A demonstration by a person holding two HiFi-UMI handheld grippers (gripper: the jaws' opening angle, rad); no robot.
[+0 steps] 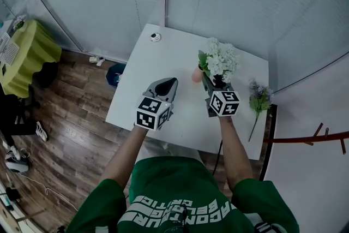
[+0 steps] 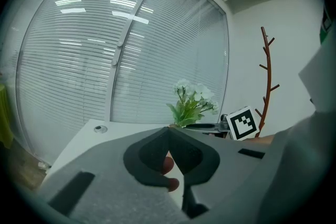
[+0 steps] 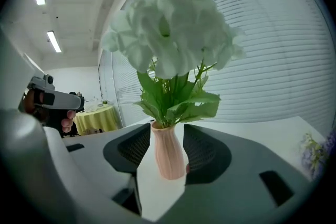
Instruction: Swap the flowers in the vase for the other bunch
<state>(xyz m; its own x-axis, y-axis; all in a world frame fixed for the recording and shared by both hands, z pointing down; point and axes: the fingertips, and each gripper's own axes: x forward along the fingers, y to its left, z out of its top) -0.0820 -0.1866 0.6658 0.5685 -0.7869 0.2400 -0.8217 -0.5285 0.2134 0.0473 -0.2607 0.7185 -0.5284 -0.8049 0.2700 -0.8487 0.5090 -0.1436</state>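
A pink ribbed vase (image 3: 168, 152) with white flowers (image 3: 170, 29) stands on the white table (image 1: 163, 57). My right gripper (image 3: 167, 135) is open, one jaw on each side of the vase, with a gap showing on the left side. From the head view the vase (image 1: 197, 75) and white flowers (image 1: 220, 58) sit just beyond the right gripper (image 1: 209, 81). The other bunch, purple flowers (image 1: 259, 96), lies flat near the table's right edge; these purple flowers (image 3: 315, 152) also show in the right gripper view. My left gripper (image 1: 172, 82) is shut and empty over the table's middle, its jaws meeting at the tip (image 2: 169, 131).
A round metal fitting (image 1: 156, 37) sits in the table's far left corner. Blinds close off the back. A brown branch-shaped stand (image 2: 268, 76) rises at the right. A yellow-covered table (image 1: 27, 52) stands far left on the wood floor, with a blue object (image 1: 114, 75) beside the white table.
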